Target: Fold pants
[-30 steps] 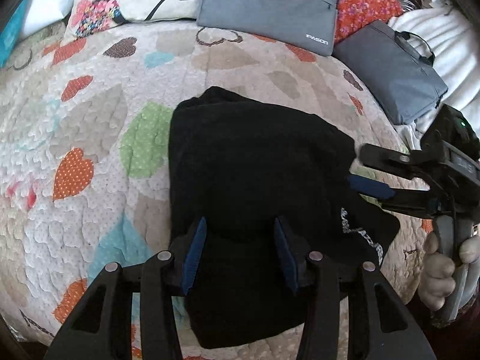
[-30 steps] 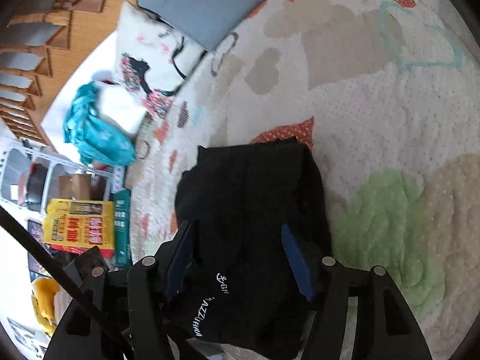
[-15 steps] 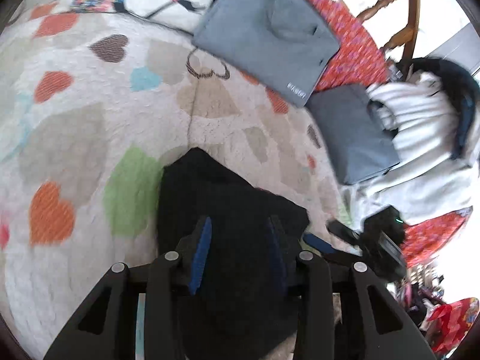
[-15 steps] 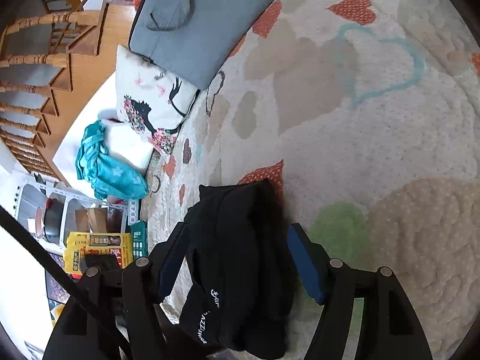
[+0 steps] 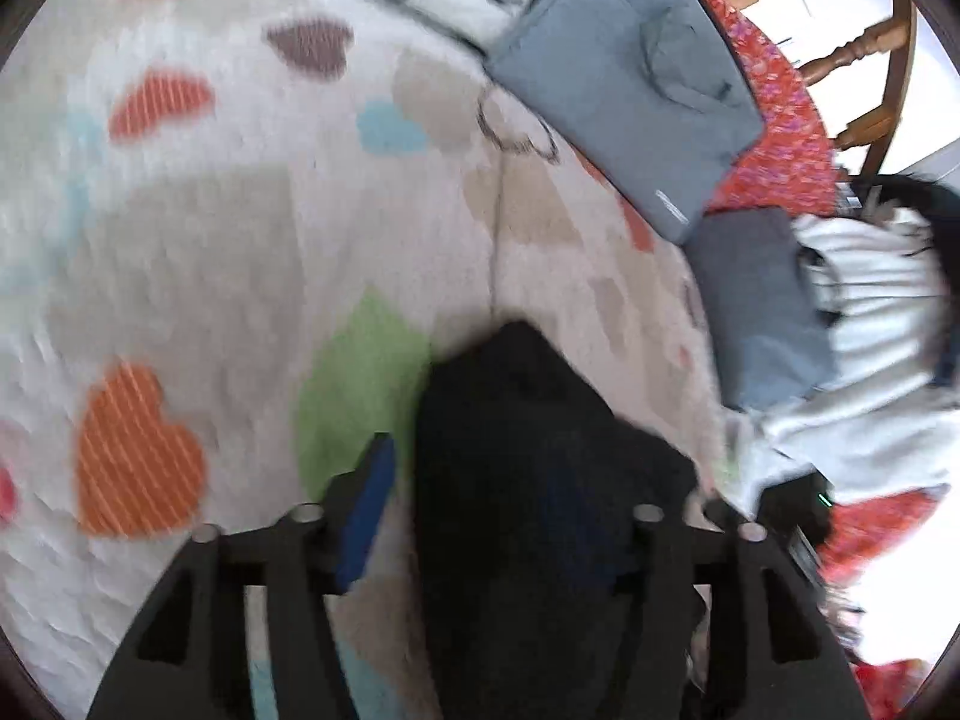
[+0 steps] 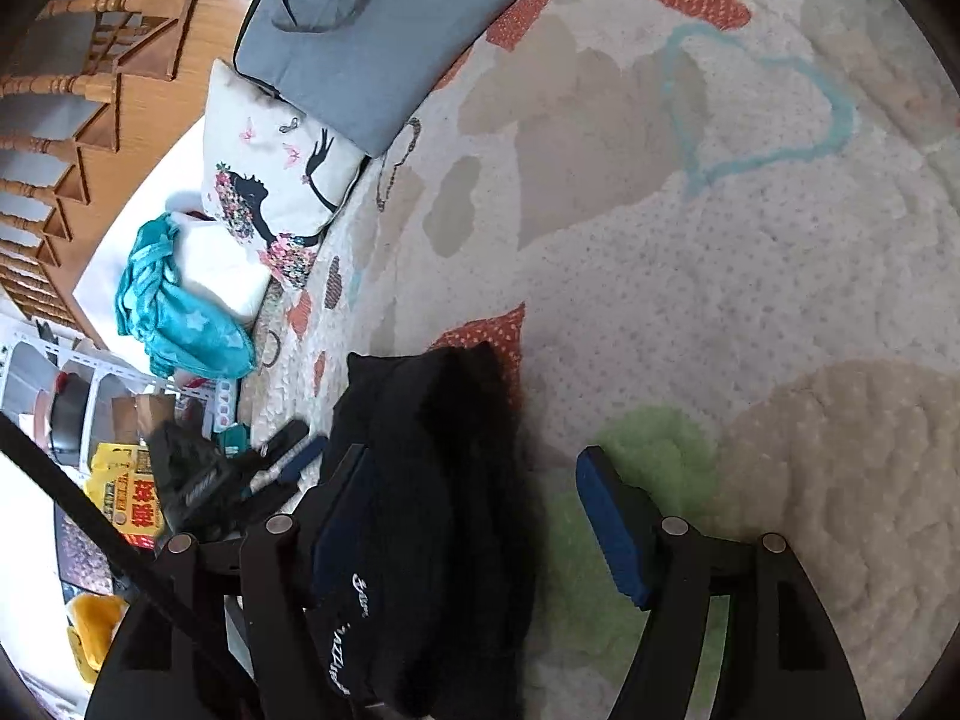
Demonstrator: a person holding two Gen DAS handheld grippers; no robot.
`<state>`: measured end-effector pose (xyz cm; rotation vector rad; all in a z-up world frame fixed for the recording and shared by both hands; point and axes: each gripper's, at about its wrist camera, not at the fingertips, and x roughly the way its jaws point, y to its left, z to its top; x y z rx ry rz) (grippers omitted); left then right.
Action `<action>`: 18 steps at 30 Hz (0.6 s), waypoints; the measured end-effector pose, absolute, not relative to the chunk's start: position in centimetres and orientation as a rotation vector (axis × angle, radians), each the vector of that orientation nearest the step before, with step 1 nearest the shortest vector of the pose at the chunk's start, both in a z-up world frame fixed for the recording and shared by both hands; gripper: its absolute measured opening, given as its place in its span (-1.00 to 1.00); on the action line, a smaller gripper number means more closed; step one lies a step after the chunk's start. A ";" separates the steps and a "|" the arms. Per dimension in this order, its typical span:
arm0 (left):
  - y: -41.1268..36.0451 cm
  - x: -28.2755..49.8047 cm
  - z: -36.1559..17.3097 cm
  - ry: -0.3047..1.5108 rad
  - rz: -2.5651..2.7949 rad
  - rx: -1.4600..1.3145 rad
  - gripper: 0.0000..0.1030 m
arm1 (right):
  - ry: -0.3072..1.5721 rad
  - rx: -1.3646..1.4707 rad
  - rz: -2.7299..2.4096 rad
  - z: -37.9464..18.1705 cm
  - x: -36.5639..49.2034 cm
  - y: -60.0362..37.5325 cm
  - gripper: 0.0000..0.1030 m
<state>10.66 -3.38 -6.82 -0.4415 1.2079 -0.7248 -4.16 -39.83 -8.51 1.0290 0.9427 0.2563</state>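
The black pants [image 5: 540, 480] lie folded into a compact bundle on the heart-patterned quilt [image 5: 240, 252]. They also show in the right wrist view [image 6: 420, 480], with white lettering near the bottom edge. My left gripper [image 5: 480, 504] is open, with the bundle lying between its blue pads. My right gripper [image 6: 474, 516] is open too, its left pad lying against the bundle and its right pad [image 6: 606, 522] over the quilt. The left gripper [image 6: 282, 462] appears at the bundle's left side in the right wrist view.
Two grey laptop bags [image 5: 624, 72] [image 5: 762, 300] and a printed pillow [image 6: 270, 180] lie at the quilt's far side. White clothing [image 5: 870, 312] is at the right. A teal cloth [image 6: 174, 306], wooden chair rails [image 6: 72, 60] and shelves [image 6: 66, 396] stand beyond the bed edge.
Both grippers have opened wider and tilted up and back from the bundle. The pants look smaller and lower in both views. The left view is now blurred from motion.
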 end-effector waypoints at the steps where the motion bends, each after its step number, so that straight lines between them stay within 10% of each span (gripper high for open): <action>1: -3.4 10.2 -7.3 1.224 -0.765 -0.459 0.22 | 0.936 1.024 0.271 -8.4 -4.0 -39.6 0.55; 8: -7.2 9.0 -7.8 1.212 -0.845 -0.389 0.72 | 0.950 0.927 0.336 -8.5 -2.2 -35.7 0.57; 12: -8.5 8.4 -6.9 1.202 -0.822 -0.291 -0.03 | 0.972 0.922 0.341 -8.2 -2.0 -34.6 0.22; 18: -8.1 9.6 -4.2 1.153 -0.825 -0.330 -0.29 | 0.955 0.867 0.346 -5.5 -1.4 -34.6 -0.06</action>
